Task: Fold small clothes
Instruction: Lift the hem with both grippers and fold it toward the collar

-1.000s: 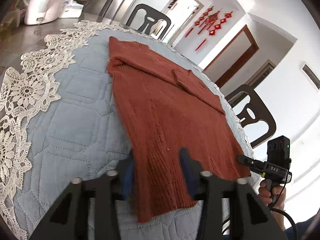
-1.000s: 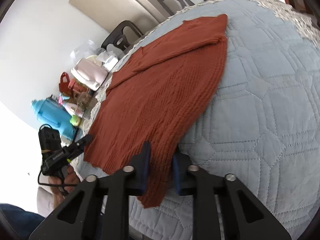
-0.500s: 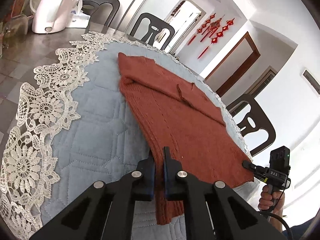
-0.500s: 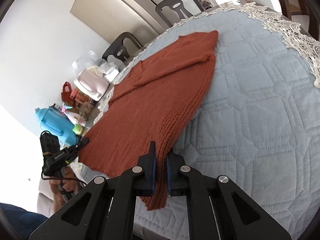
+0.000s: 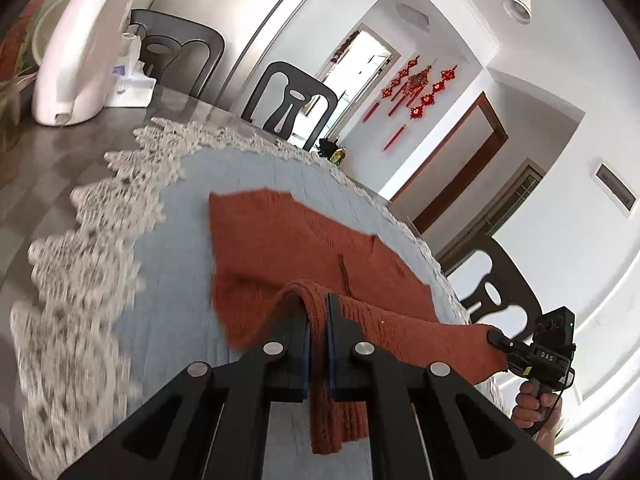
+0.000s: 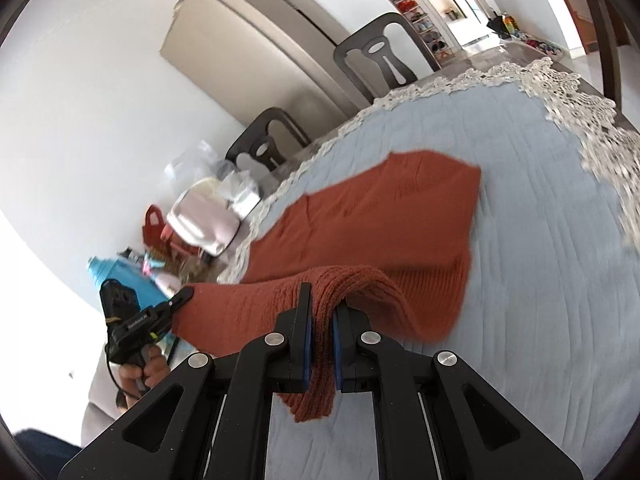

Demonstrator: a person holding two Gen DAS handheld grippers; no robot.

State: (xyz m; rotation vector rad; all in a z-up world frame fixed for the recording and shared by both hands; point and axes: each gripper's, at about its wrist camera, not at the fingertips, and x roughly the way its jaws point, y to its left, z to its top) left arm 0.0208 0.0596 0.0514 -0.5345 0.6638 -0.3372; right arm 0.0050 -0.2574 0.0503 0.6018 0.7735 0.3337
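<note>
- Your left gripper (image 5: 318,328) and right gripper (image 6: 320,320), open a second ago, now clamp the rust sweater's (image 5: 280,240) hem.
- You've lifted that hem off the blue quilt (image 6: 540,240).

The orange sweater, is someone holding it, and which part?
Yes. The left gripper and right gripper each pinch one corner of the rust-orange sweater's ribbed bottom hem, lifting that edge.

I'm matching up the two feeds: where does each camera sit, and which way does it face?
Left wrist: on the left tool, facing across the blue quilt toward the doorways; a hand holding the right tool shows.
Right wrist: on the right tool, facing toward the fridge; the left tool shows.
Shared: the rust sweater, both tools shut on its hem.
</note>
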